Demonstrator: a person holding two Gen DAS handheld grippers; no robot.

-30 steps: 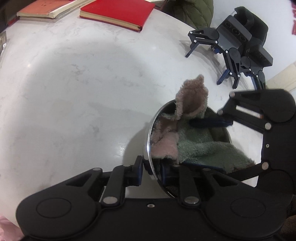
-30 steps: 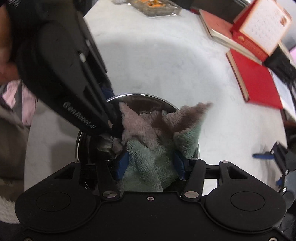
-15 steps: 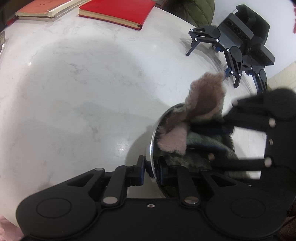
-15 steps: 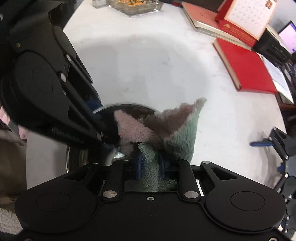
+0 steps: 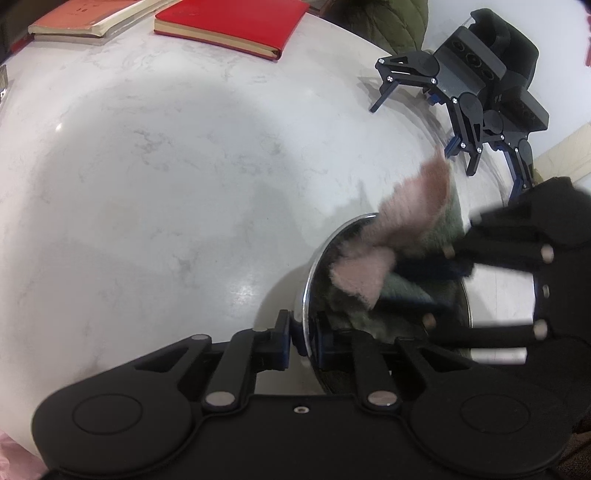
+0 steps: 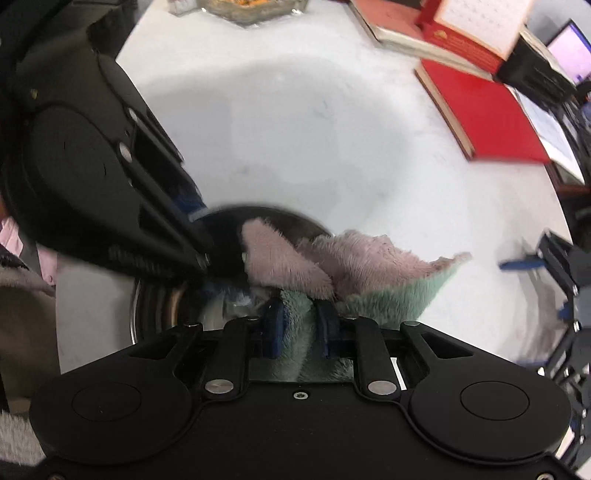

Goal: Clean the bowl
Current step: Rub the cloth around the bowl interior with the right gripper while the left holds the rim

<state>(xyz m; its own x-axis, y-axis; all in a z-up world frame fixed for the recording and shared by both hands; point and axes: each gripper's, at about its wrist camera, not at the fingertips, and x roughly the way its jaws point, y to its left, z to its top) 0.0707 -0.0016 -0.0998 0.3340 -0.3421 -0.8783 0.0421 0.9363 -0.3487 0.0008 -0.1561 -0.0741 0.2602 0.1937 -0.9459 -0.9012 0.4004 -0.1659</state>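
left wrist view shows the left tongs (image 5: 303, 338) clamped on the near rim of the steel bowl (image 5: 308, 291), one finger outside the wall and one inside. the bowl sits on the white marbled surface (image 5: 166, 192), toward its near right part. the right tongs (image 5: 439, 291) reach into the bowl from the right, blurred, with the pink and green cloth (image 5: 402, 240) bunched in them and one pink corner sticking up above the rim.

right wrist view has the right tongs (image 6: 299, 328) closed on the green side of the cloth (image 6: 354, 266), which spills over the bowl (image 6: 155, 295) toward the right. the left tongs (image 6: 201, 254) cross the left of this view, meeting the bowl rim.

on the far side of the surface lie a red book (image 5: 229, 26) and a stack of pale books (image 5: 81, 18) beside it, well apart from the bowl. a spare black gripper rig (image 5: 476, 96) rests on the surface beyond the bowl, to the right, near the raised cloth corner. a glass dish (image 6: 251, 7) stands at the far edge in the right wrist view. between the bowl and the books the surface lies bare; its curved edge runs close behind the spare rig.
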